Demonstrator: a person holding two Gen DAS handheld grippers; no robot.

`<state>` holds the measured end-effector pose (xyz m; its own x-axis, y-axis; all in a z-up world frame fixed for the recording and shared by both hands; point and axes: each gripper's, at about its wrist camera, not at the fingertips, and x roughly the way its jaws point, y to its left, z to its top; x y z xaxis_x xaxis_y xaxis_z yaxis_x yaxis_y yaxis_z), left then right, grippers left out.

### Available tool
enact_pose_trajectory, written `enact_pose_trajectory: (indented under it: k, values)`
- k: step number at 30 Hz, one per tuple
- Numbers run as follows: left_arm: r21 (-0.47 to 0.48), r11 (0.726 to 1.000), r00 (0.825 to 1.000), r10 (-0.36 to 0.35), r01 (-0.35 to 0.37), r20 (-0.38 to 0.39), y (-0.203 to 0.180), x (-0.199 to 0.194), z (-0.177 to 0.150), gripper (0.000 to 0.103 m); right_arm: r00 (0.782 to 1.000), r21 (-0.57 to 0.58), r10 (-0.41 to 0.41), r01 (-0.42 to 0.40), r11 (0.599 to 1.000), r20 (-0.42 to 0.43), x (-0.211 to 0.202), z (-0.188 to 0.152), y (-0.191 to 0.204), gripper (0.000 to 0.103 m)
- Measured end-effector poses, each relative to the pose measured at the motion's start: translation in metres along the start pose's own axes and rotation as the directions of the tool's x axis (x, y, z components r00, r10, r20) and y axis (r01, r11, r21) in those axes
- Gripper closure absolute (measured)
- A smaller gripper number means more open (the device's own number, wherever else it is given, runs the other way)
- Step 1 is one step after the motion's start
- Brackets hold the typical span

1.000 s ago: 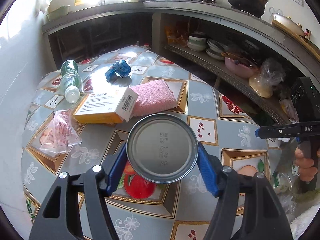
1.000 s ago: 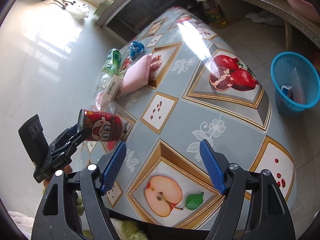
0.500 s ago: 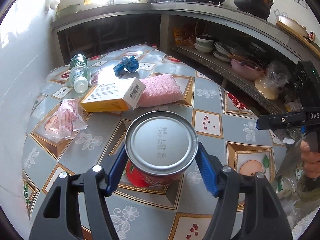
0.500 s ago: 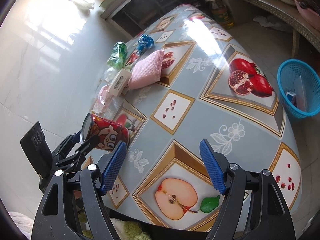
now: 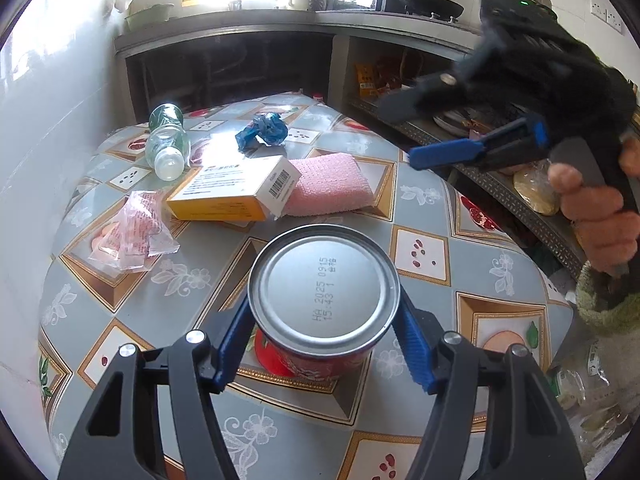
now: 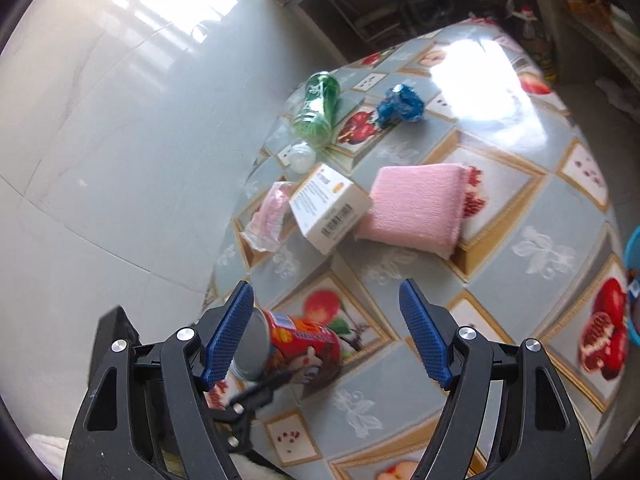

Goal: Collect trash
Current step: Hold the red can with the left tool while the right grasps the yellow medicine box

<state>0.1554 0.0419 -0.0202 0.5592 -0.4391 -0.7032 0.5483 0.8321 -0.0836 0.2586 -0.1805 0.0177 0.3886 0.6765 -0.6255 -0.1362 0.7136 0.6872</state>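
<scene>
Left gripper (image 5: 324,344) grasps the red can (image 5: 323,300) above the table's (image 5: 432,296) near edge.
Right gripper (image 6: 326,334), jaws spread and just narrowing, holds nothing; box (image 5: 236,188), pink cloth (image 5: 328,184) and bottle (image 5: 166,142) lie farther off.

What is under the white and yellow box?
One end of the box rests on the pink sponge, and its other end sits on the tablecloth. Anything beneath its middle is hidden.

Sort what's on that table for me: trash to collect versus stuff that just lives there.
Trash, by the look of it:
red can, held in the left gripper
plastic bottle
crumpled blue wrapper
clear pink-printed bag
yellow-and-white carton, probably

Probably not trash:
pink cloth
dishes on the shelf
wok
</scene>
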Motion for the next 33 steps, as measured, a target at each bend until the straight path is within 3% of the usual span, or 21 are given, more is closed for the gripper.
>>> enact_pose_trajectory:
  k: [6, 12, 18, 24, 33]
  values:
    - [-0.065, 0.998, 1.000, -0.006, 0.007, 0.012, 0.014, -0.009, -0.007, 0.039, 0.982, 0.245, 0.176, -0.153, 0.957, -0.073, 0.058, 0.021, -0.022, 0.043]
    - [-0.093, 0.996, 1.000, -0.014, 0.015, 0.013, 0.023, -0.012, -0.009, 0.039, 0.972, 0.393, 0.217, -0.166, 0.905, -0.089, 0.099, 0.023, -0.041, 0.046]
    - [-0.095, 0.995, 1.000, -0.016, 0.018, 0.018, 0.023, -0.012, -0.010, 0.039, 0.974, 0.456, 0.216, -0.162, 0.875, -0.068, 0.117, 0.021, -0.050, 0.053]
    - [-0.095, 0.995, 1.000, -0.014, 0.016, 0.021, 0.022, -0.012, -0.010, 0.039, 0.970, 0.498, 0.243, -0.199, 0.844, -0.024, 0.126, 0.020, -0.052, 0.069]
    - [-0.105, 0.994, 0.999, -0.018, 0.021, 0.029, 0.024, -0.012, -0.011, 0.039, 0.950, 0.552, 0.306, -0.287, 0.783, 0.061, 0.120, 0.008, -0.062, 0.075]
